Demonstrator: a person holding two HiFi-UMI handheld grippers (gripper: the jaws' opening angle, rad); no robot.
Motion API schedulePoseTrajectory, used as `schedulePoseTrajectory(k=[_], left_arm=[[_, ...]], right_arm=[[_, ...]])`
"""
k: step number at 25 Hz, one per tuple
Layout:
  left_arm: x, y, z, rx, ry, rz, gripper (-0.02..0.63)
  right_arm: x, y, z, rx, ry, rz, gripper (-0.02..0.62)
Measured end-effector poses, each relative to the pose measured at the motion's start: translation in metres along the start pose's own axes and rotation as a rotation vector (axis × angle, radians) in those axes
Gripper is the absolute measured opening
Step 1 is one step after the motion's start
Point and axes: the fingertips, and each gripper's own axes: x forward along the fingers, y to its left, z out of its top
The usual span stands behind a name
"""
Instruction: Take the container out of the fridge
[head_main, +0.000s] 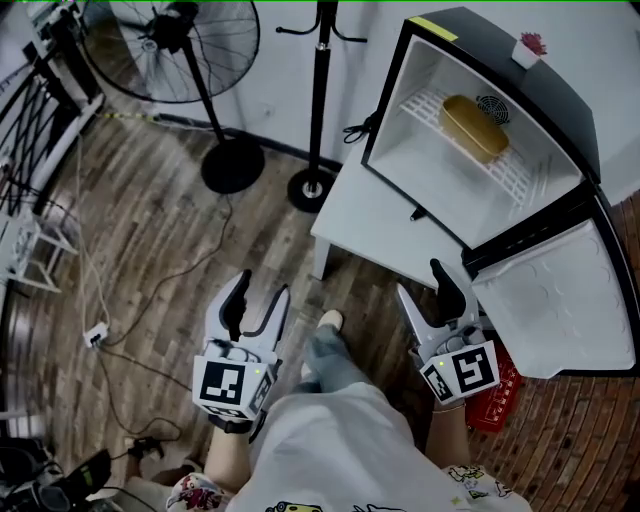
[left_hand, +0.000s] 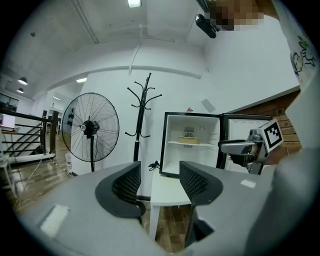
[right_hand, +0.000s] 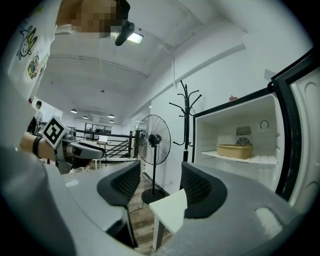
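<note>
Container (head_main: 474, 127) is tan-yellow, oblong with rounded corners, low-walled, matte. From the right gripper view it reads as a shallow tub with a slightly flared rim; whether it has a lid I can't tell. It sits alone on the white wire shelf (head_main: 520, 180) inside the fridge (head_main: 545, 95), toward the back, just in front of a round vent in the rear wall. Nothing touches it.

The fridge is a small black one with a white interior, standing on a white worktop (head_main: 360, 215). Its door (head_main: 555, 310) is swung fully open to the right. A small potted plant (head_main: 528, 48) stands on top of the fridge.

Left tongs (head_main: 262, 290) are apart with nothing between the pads, only the worktop edge and the floor far behind them. Right tongs (head_main: 421, 280) are also apart and empty (the worktop corner shows through the gap). Both are held low in front of the person, pointing toward the fridge and well apart from the container. The right tongs are near the lower edge of the open door, and the left tongs are out over the wood floor (head_main: 150, 240).

Background: a standing fan (head_main: 170, 45) and a black coat stand (head_main: 322, 100) stand left of the worktop, cables lie on the floor, and a red crate (head_main: 495, 395) sits under the right hand.
</note>
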Motion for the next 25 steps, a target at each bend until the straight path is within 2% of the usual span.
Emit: schedulePoseTrajectory(k=[12, 16, 25], left_arm=[[0.130, 0.011, 0.034, 0.055, -0.014, -0.164, 0.267], [0.165, 0.003, 0.052, 0.072, -0.019, -0.219, 0.268], [0.222, -0.027, 0.065, 0.082, -0.013, -0.362, 0.268]], right_arm=[[0.065, -0.093, 0.024, -0.018, -0.035, -0.151, 0.264], [0.073, -0.118, 0.033, -0.027, -0.050, -0.198, 0.264], [0.081, -0.157, 0.040, -0.076, -0.030, -0.282, 0.264]])
